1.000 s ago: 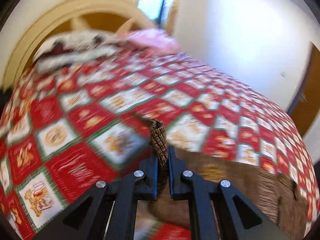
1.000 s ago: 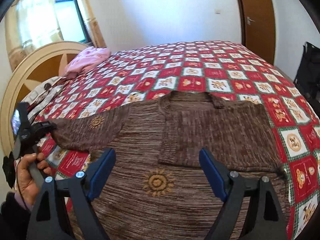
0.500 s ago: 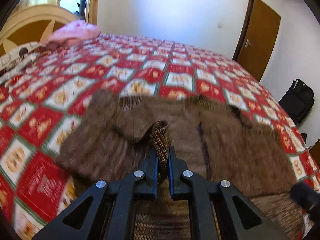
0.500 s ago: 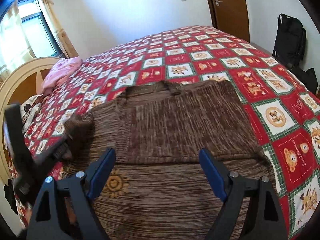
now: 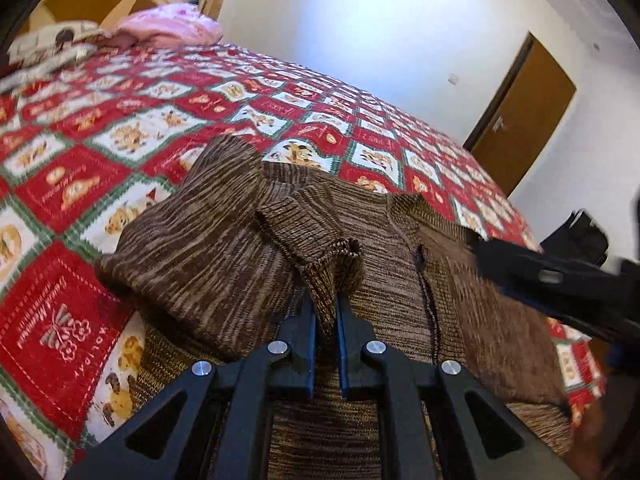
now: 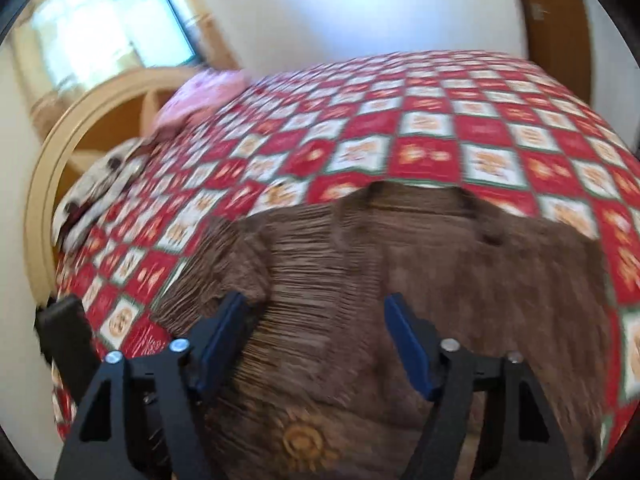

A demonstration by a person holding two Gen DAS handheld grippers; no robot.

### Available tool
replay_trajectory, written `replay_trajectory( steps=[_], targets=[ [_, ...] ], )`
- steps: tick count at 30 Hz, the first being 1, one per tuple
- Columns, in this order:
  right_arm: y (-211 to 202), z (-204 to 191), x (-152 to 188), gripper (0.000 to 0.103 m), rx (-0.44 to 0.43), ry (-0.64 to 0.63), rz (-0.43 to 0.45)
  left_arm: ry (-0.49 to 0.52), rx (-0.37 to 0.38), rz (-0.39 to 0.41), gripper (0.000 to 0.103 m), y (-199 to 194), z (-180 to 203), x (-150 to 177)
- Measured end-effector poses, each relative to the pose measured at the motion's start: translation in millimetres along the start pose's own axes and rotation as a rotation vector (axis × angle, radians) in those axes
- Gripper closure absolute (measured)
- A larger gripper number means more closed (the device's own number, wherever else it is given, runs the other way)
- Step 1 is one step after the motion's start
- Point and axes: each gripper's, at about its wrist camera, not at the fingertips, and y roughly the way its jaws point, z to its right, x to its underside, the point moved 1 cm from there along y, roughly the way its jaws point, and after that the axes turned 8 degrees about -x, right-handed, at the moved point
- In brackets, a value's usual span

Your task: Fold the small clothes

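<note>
A brown striped knit sweater [image 5: 208, 248] lies on the bed. My left gripper [image 5: 325, 304] is shut on the ribbed sleeve cuff [image 5: 334, 268] and holds the sleeve folded in over the sweater's body. My right gripper [image 6: 316, 312] is open and empty, low over the sweater's body [image 6: 440, 280], with a sun motif [image 6: 306, 440] below it. The right gripper also shows in the left wrist view [image 5: 560, 284], at the right over the sweater.
The bed has a red, white and green patchwork quilt [image 5: 120, 128]. A pink garment [image 5: 168, 28] and pillows lie by the curved headboard [image 6: 52, 184]. A brown door [image 5: 524, 116] and a black bag [image 5: 580, 236] stand beyond the bed.
My left gripper has carried the sleeve cuff from out over the quilt inward onto the sweater's body. My right gripper has moved lower and nearer the sweater.
</note>
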Motion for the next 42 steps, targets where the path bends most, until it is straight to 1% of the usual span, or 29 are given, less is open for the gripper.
replay_trajectory(
  steps=[3, 6, 7, 10, 14, 15, 18, 20, 21, 22, 23, 24, 25, 27, 29, 31, 32, 35, 36, 37, 38, 39, 41, 42],
  targets=[
    [30.6, -6.9, -9.9, 0.030, -0.049, -0.021, -0.076, -0.023, 0.009, -0.003, 0.095, 0.7, -2.5, 0.0],
    [55.0, -15.1, -21.9, 0.030, -0.143, -0.019, -0.108, -0.011, -0.001, 0.018, 0.095, -3.9, -0.1, 1.2],
    [66.5, -18.6, -25.3, 0.030, -0.173, -0.023, -0.133, -0.010, -0.005, 0.023, 0.095, -5.0, 0.0, 1.6],
    [94.8, -26.1, -28.1, 0.030, -0.170, -0.051, -0.199, -0.006, -0.008, 0.031, 0.095, -7.0, 1.1, 2.9],
    [124.9, -35.8, -28.4, 0.030, -0.256, -0.085, -0.296, 0.012, -0.014, 0.039, 0.095, -9.6, 4.6, 6.1],
    [129.2, -39.9, -27.8, 0.028, -0.263, -0.112, -0.315, 0.019, -0.015, 0.040, 0.095, -9.8, 6.1, 6.5],
    [134.6, -51.6, -25.9, 0.028, -0.224, -0.231, -0.348, 0.023, -0.015, 0.035, 0.095, -9.6, 7.1, 6.9],
    [134.4, -52.8, -23.6, 0.034, -0.203, -0.283, -0.365, 0.023, -0.017, 0.027, 0.095, -6.7, 6.6, 5.9],
    [133.3, -52.7, -22.8, 0.049, -0.179, -0.307, -0.367, 0.025, -0.018, 0.018, 0.095, -5.4, 7.2, 5.9],
    [132.8, -50.9, -22.8, 0.069, -0.137, -0.331, -0.366, 0.026, -0.016, 0.013, 0.095, -4.0, 7.1, 5.5],
    [132.4, -48.2, -24.2, 0.073, -0.106, -0.339, -0.365, 0.026, -0.017, 0.009, 0.095, -2.6, 6.7, 4.6],
    [129.1, -42.5, -27.1, 0.077, -0.112, -0.314, -0.359, 0.023, -0.018, 0.004, 0.095, -2.1, 6.5, 4.2],
    [122.8, -35.8, -29.7, 0.082, -0.133, -0.263, -0.340, 0.021, -0.018, 0.002, 0.095, -1.6, 5.9, 3.9],
    [110.8, -24.4, -33.9, 0.084, -0.143, -0.188, -0.286, 0.023, -0.021, 0.000, 0.095, -1.0, 5.8, 3.6],
    [98.1, -10.9, -35.5, 0.083, -0.153, -0.095, -0.214, 0.033, -0.028, 0.001, 0.095, -0.5, 7.4, 3.5],
    [91.3, 3.0, -33.0, 0.081, -0.134, -0.020, -0.165, 0.044, -0.035, 0.004, 0.095, -0.4, 9.6, 3.5],
    [90.1, 8.8, -30.2, 0.080, -0.126, -0.001, -0.158, 0.047, -0.034, 0.002, 0.095, 0.2, 10.0, 3.2],
    [89.7, 14.5, -26.0, 0.075, -0.132, 0.047, -0.180, 0.046, -0.033, -0.001, 0.095, 0.8, 9.8, 3.6],
    [87.5, 14.4, -25.7, 0.068, -0.148, 0.063, -0.177, 0.047, -0.034, 0.000, 0.095, 1.0, 10.0, 3.5],
    [85.5, 13.2, -26.3, 0.051, -0.161, 0.071, -0.171, 0.050, -0.034, 0.000, 0.095, 1.2, 10.7, 3.5],
    [82.0, 11.4, -28.1, 0.039, -0.168, 0.072, -0.163, 0.053, -0.034, 0.000, 0.095, 1.2, 11.0, 3.6],
    [79.7, 8.1, -30.5, 0.022, -0.164, 0.065, -0.150, 0.056, -0.037, 0.001, 0.095, 1.1, 11.6, 3.8],
    [78.6, -1.6, -35.6, 0.021, -0.157, 0.016, -0.122, 0.065, -0.043, 0.005, 0.095, 0.9, 13.4, 4.1],
    [80.7, -6.6, -36.1, 0.023, -0.148, -0.018, -0.124, 0.072, -0.047, 0.007, 0.095, 0.6, 14.7, 4.3]
  ],
)
